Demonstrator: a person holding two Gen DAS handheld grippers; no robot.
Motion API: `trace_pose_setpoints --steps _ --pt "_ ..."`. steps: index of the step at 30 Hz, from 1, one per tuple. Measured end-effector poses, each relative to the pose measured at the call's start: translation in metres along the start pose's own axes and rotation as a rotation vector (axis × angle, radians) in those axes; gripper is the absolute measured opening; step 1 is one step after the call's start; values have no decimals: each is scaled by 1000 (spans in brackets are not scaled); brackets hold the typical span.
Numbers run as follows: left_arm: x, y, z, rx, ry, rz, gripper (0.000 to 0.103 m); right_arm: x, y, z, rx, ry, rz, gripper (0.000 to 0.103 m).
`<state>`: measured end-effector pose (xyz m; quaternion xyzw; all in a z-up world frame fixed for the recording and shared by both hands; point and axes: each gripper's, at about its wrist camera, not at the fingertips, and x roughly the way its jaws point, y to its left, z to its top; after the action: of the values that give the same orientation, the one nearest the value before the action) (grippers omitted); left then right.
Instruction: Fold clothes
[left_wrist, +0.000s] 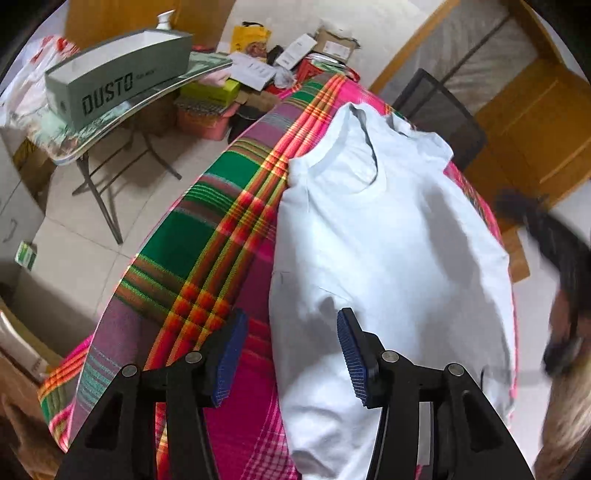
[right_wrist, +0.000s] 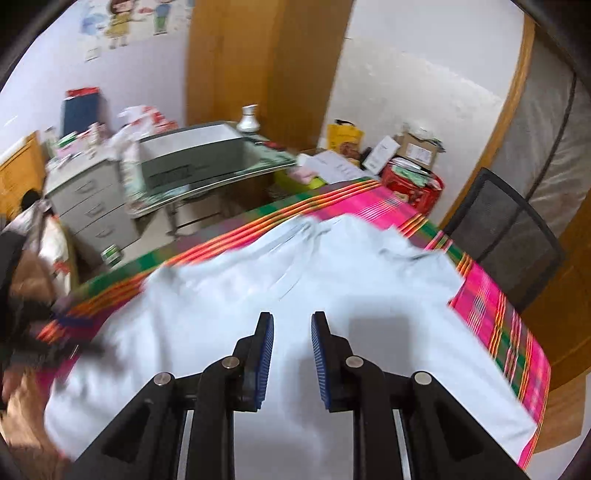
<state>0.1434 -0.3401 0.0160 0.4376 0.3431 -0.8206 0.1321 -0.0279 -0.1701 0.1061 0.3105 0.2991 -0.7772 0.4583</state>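
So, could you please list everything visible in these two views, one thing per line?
light blue cotton T-shirt: one, pale blue, partly folded on the cloth
plaid woven tablecloth: one, pink, green and orange, under the T-shirt
grey DUSTO cardboard box: one, grey, on the glass side table
white ceramic vase: one, white, behind the box
black mesh chair: one, black, beyond the cloth
left gripper: black, blue pads, open, empty
right gripper: same, open, above T-shirt
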Motion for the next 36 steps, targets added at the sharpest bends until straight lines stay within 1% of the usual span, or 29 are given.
trace_pose_setpoints --steps 1,3,6,9,11,13,16,21,23,25,27,28,29,30,31,33,34,36 --pt "-1 2 1 -28 -5 -12 53 -6 11 -10 -6 -6 9 22" --pt "1 7 3 -85 1 -28 53 -14 33 -29 1 -9 64 22" --pt "3 6 3 -95 9 -35 53 -23 72 -55 -8 -15 191 22" --pt "3 6 0 -88 42 -56 53 -26 115 -77 -72 -26 266 22" --pt "1 6 -4 -78 57 -68 53 -21 140 -86 -102 -11 312 23" --pt "1 6 -5 -71 64 -71 53 -17 157 -89 -100 -7 338 25" --pt "2 5 -2 -62 67 -65 53 -13 179 -93 -83 -12 405 29" --pt "4 3 7 -48 55 -43 53 -7 202 -95 -111 -6 360 31" --pt "4 6 9 -56 55 -44 52 -5 206 -95 -111 5 329 31" --pt "7 7 12 -62 61 -51 53 -2 209 -96 -110 10 316 31" --pt "8 7 13 -53 56 -51 52 1 208 -95 -83 15 322 31" --pt "8 6 12 -44 54 -41 50 2 207 -95 -67 17 327 29" --pt "8 5 12 -36 51 -31 50 3 206 -95 -45 20 339 22" --pt "8 4 11 -27 48 -21 43 4 203 -94 -19 25 357 16" --pt "8 3 10 -19 46 -9 37 4 202 -94 3 26 366 7" --pt "11 2 9 1 50 17 6 3 201 -94 22 22 363 5" --pt "12 3 8 -9 61 11 4 1 201 -94 31 19 370 5" --pt "9 7 6 -38 55 4 3 -4 200 -93 42 8 386 5"
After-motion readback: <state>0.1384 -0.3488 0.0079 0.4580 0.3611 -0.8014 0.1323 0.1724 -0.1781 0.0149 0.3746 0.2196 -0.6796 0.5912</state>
